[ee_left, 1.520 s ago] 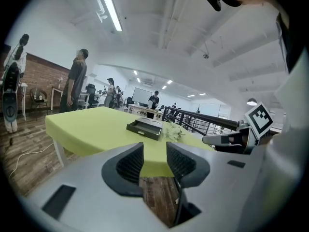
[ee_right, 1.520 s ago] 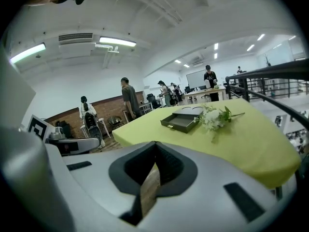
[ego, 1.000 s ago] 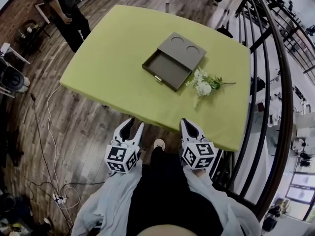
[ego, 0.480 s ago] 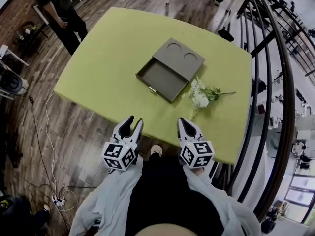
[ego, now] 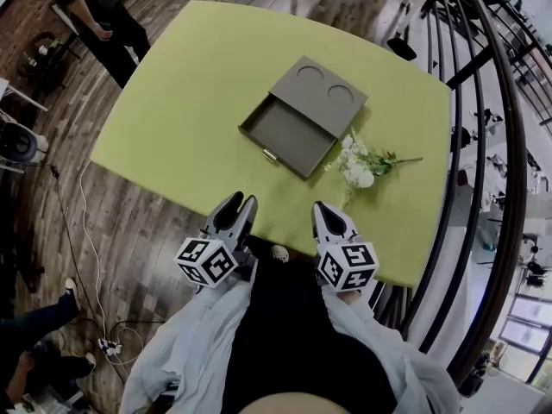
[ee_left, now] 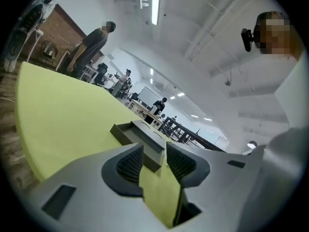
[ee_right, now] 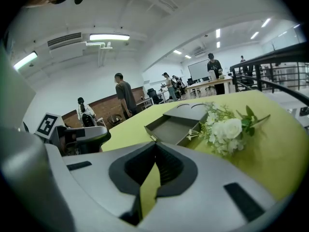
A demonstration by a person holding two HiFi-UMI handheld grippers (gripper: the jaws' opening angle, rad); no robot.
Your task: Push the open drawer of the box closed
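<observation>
The grey-brown box [ego: 321, 87] lies mid-table on the green cloth, its drawer [ego: 287, 135] pulled out toward the near left, empty, with a small metal pull on its front. My left gripper [ego: 240, 205] hovers over the table's near edge, well short of the drawer, jaws apart with nothing between them. In the left gripper view the drawer [ee_left: 137, 140] shows through the gap of the left gripper [ee_left: 154, 152]. My right gripper [ego: 324, 211] is at the near edge too, with its fingertips met. The right gripper [ee_right: 155, 148] looks at the drawer [ee_right: 170, 128] ahead.
A white flower sprig [ego: 363, 167] lies just right of the drawer, also large in the right gripper view as the flower sprig [ee_right: 228, 128]. A person [ego: 95, 11] stands beyond the table's far left corner. A black railing [ego: 487, 153] curves along the right. Cables [ego: 90, 240] trail on the wooden floor.
Both grippers have come forward to the table's near edge. The left one has rolled, its marker cube now tilted. A person's legs have appeared at the lower left.
</observation>
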